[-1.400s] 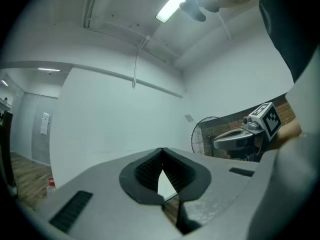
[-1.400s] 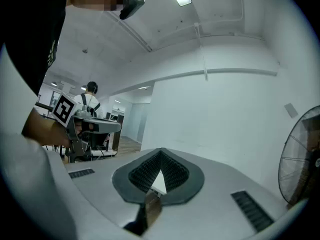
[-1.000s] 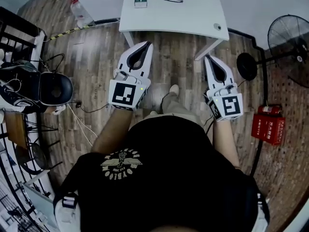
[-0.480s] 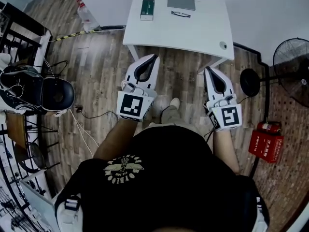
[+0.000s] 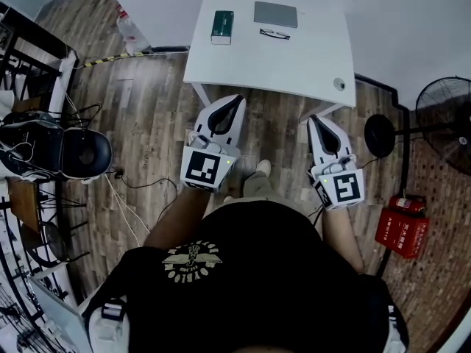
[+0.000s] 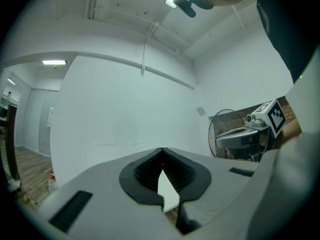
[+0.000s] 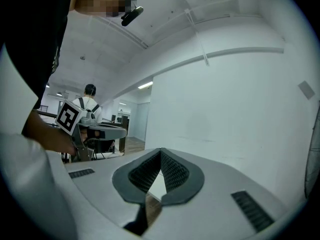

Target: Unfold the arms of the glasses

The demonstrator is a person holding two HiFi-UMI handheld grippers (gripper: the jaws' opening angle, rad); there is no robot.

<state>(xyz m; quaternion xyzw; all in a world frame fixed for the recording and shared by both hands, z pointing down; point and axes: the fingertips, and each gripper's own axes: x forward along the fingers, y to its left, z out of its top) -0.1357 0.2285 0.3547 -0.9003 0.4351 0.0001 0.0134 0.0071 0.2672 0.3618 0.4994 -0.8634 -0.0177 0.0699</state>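
a wood-plank floor (image 5: 147, 109) runs under a white table (image 5: 294, 65) standing against a pale wall. on the table, the glasses (image 5: 274, 34) lie near its far edge, just in front of a grey case (image 5: 275, 13), with a green box (image 5: 221, 26) further left. both tools hang over the floor just short of the table's near edge. the left gripper (image 5: 238, 98) and the right gripper (image 5: 312, 118) each have jaws pressed together, tips meeting on nothing.
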